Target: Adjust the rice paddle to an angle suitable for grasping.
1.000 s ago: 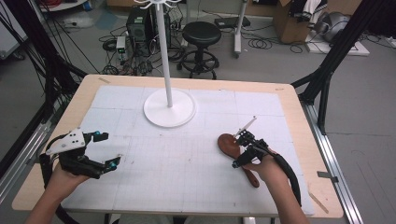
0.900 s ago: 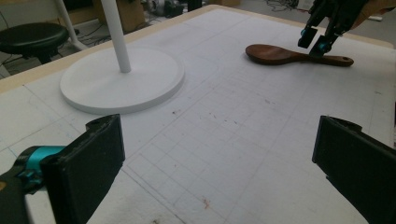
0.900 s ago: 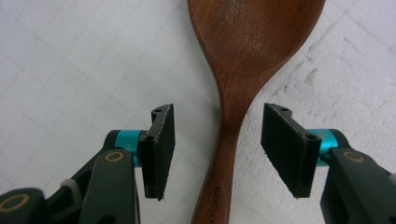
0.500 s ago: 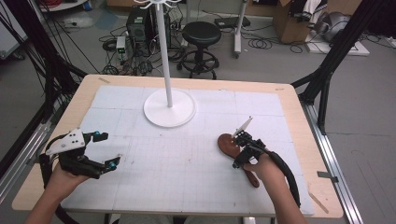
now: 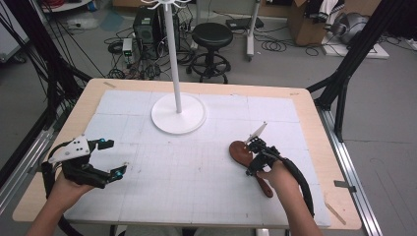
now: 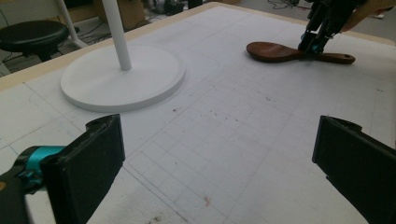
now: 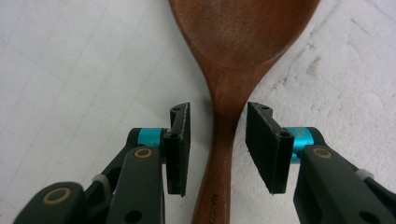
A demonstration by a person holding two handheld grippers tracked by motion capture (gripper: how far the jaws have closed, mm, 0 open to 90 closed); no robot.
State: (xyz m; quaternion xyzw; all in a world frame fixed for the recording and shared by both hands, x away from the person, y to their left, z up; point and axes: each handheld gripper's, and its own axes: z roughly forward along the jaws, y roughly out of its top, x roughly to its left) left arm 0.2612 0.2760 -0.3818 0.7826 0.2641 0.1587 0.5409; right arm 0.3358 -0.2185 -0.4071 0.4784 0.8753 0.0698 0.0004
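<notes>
Our right tool (image 7: 218, 149) straddles the wooden spoon (image 7: 236, 60).
Its jaws have just been closing, pads not yet touching the handle; our left tool (image 5: 109, 158) hangs wide open.

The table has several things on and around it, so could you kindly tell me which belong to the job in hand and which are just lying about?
In the job:
- wooden spoon, lying flat on the table mat
- right claw, jaws just closing, astride the spoon's neck, not yet pressing

Lying about:
- white stand with pole
- left claw, open, holding nothing
- black stool on the floor beyond the table
</notes>
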